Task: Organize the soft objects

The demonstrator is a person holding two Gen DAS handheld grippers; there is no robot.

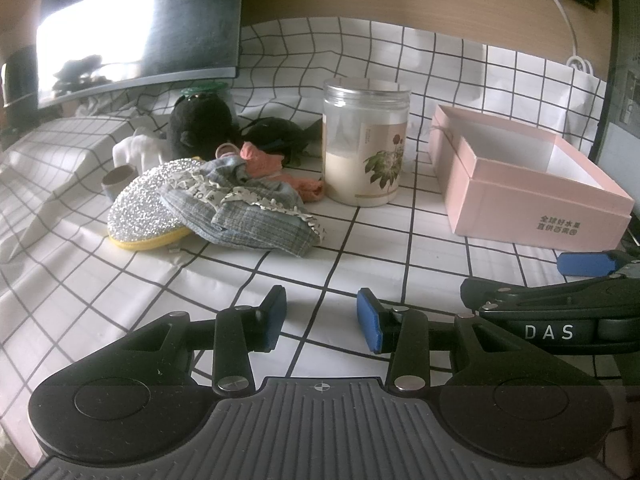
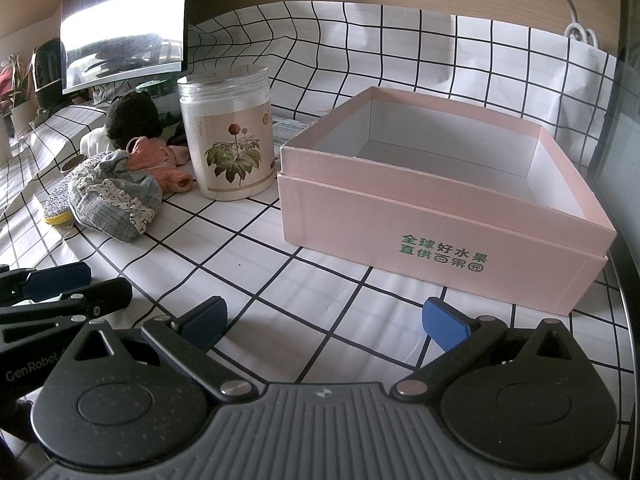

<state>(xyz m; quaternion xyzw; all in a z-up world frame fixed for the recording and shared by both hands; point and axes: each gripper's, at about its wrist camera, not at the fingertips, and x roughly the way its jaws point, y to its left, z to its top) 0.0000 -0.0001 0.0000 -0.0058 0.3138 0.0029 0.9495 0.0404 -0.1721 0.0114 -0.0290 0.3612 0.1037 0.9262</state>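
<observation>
While both grippers hang low over the near part of the checked tablecloth [image 1: 360, 240], nothing is held in either. One monitor [image 1: 136, 28] stands at the far left, dark and reflecting a window. One pink box [image 2: 440, 216] sits on the right, its top open and its white inside bare; green characters mark its near wall. One clear jar [image 2: 230, 136] with a flower label stands just left of the box, partly filled with something pale, a narrow strip of cloth showing between them.

Left of the jar lies the heap of soft things: one black plush toy [image 1: 200, 124] at the far side, one silver glittery slipper [image 1: 148, 204] with a yellow sole, one blue-grey plaid cloth [image 1: 248, 212] with frilled trim draped over the slipper, and one pink knitted piece [image 1: 276, 168] touching the jar's foot. A white soft lump and another dark item lie behind; what they are I cannot tell. One small cardboard roll [image 1: 116, 178] rests at the heap's left edge.

Between heap and grippers the cloth lies bare. The left gripper [image 1: 322, 320] has its jaws moderately apart; the right gripper [image 2: 324, 320] has its jaws spread wide, near the box's front wall.
</observation>
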